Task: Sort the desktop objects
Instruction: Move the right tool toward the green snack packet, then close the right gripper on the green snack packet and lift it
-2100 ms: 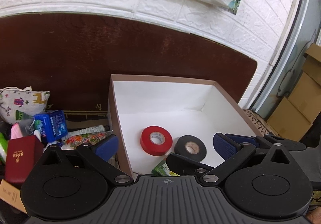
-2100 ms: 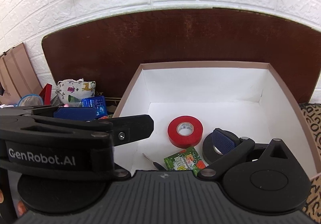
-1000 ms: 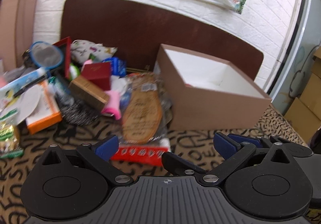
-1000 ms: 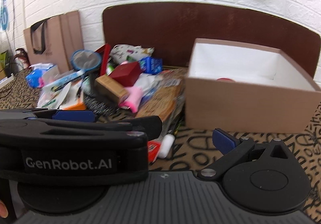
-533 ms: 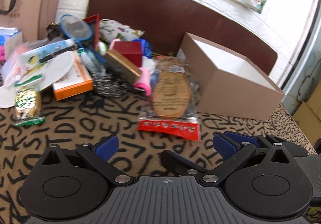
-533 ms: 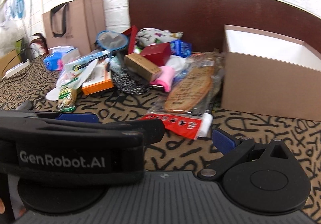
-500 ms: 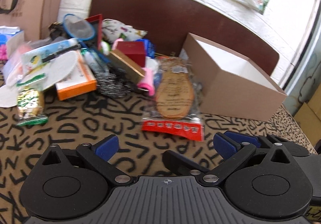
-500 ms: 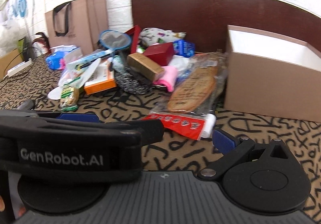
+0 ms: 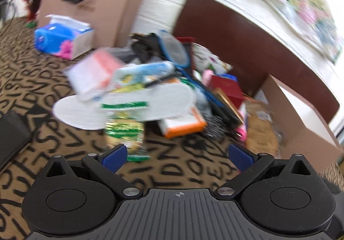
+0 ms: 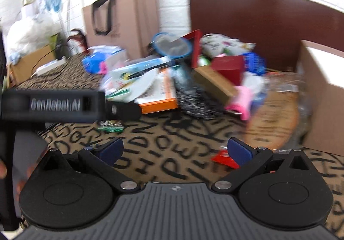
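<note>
A blurred pile of desktop objects lies on the patterned tablecloth: a green-gold snack packet (image 9: pixel 124 130), a white insole (image 9: pixel 137 108), an orange-edged box (image 9: pixel 185 126), a red box (image 9: pixel 228 87) and a blue racket (image 9: pixel 174 53). My left gripper (image 9: pixel 178 155) is open and empty, hovering just before the snack packet. My right gripper (image 10: pixel 175 149) is open and empty above the cloth, near a red-edged packet (image 10: pixel 223 159). The left gripper's body (image 10: pixel 71 104) crosses the right wrist view at the left. The brown cardboard box (image 9: pixel 301 123) stands at the right.
A brown paper bag (image 9: pixel 90 1) leans on the white brick wall. A blue tissue pack (image 9: pixel 62 39) sits at the far left. A dark board (image 10: pixel 268 25) stands behind the pile. A black flat object (image 9: pixel 10 132) lies at the left edge.
Both grippers have swung left, away from the cardboard box and toward the left part of the pile. The views are now motion-blurred. Both grippers stay open and empty.
</note>
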The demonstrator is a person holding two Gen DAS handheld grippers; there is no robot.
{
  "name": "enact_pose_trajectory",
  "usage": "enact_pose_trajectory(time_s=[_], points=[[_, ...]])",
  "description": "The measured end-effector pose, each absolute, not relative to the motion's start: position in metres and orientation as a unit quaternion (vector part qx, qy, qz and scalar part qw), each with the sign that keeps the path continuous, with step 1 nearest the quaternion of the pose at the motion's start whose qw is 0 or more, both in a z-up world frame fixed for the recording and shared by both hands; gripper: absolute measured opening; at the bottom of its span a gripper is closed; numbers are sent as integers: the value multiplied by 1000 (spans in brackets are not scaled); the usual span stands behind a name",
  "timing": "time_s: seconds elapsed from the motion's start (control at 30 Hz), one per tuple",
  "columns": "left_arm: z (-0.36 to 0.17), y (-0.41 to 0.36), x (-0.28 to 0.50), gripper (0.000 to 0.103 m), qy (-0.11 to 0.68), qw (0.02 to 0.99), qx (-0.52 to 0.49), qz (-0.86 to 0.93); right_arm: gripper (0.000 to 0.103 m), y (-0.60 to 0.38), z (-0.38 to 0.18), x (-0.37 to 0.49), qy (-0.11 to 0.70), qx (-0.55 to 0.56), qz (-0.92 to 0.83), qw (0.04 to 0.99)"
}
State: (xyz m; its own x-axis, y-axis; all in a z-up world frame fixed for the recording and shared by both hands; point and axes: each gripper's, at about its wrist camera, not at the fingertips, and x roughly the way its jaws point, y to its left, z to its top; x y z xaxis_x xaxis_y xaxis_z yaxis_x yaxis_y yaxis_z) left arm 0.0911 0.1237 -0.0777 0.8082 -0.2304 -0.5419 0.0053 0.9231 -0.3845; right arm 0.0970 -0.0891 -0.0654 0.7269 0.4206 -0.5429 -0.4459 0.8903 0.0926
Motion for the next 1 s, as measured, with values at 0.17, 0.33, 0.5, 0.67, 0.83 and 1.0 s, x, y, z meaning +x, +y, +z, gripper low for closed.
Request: enact_pose_trajectory(time_s=[0.17,0.33,0.5,0.67,0.83,1.0], points=[[-81,151,97,103,298,935,-185,-44,102,-57,-71,106,293,-36,266,918],[-96,179,119,103,330,913,-231,-70,101,-30,-76,115,297,-47,290,909],[-110,192,139,99,354,894,-255,-99,97,-13,-83,124,298,-60,308,902],[-117,195,152,96,363,889,-258,-108,89,-4,-90,136,312,-57,315,894],[-121,193,157,93,364,889,-251,-118,81,7,-94,145,319,-58,323,889],[-123,196,161,78,372,887,-248,-118,74,13,-95,154,321,-44,333,885]])
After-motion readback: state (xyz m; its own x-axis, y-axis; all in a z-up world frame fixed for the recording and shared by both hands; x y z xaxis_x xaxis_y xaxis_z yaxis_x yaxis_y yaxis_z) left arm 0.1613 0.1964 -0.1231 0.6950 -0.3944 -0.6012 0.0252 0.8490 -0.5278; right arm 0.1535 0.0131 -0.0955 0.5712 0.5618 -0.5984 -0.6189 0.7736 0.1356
